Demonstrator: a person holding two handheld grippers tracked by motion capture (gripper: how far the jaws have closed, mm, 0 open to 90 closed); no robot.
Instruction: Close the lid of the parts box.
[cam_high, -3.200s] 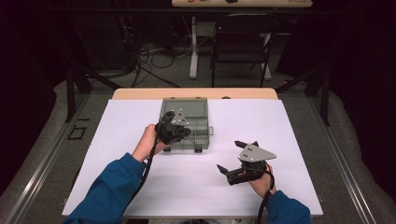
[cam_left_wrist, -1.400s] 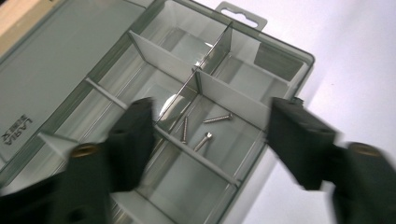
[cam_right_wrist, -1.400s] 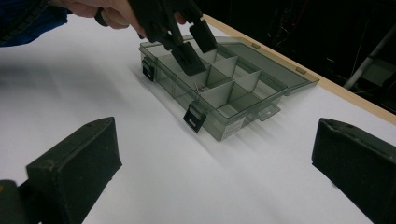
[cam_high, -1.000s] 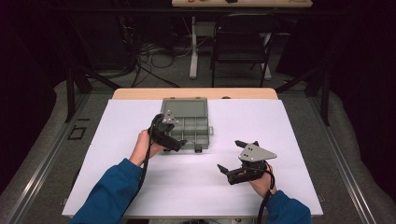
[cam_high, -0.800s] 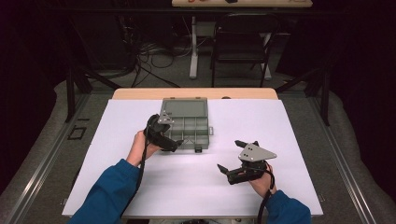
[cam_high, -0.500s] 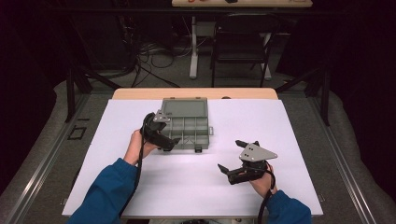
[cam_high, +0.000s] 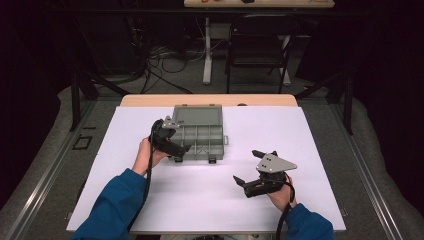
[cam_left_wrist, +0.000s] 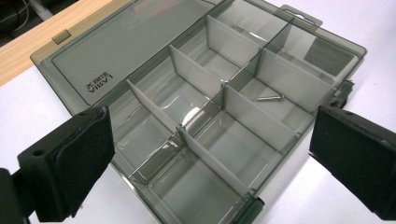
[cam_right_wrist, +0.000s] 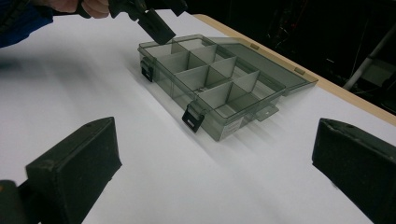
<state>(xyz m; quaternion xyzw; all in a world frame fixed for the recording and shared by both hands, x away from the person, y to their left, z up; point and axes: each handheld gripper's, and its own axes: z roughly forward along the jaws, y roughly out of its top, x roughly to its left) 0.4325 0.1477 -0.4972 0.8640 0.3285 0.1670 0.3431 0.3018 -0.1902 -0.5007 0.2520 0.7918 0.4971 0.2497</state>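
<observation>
Smoke-grey organiser box (cam_high: 199, 134) lies open.
I've drawn my left gripper (cam_high: 176, 148) back off it; both grippers' jaws gape, right gripper (cam_high: 250, 170) idle.

A lab: dark curtains, floor cables (cam_high: 165, 62), white-covered table (cam_high: 320, 150).

Box: we are seeing the compartment box (cam_high: 200, 140) lying on the table (cam_high: 320, 135), its lid (cam_high: 197, 116) lying open behind it.
Pin: a small pin (cam_left_wrist: 270, 98) is lying in one compartment.
Grippers: the left gripper (cam_high: 172, 145) is sitting at the box's left edge; the right gripper (cam_high: 252, 172) is sitting well apart, before and right of it.
</observation>
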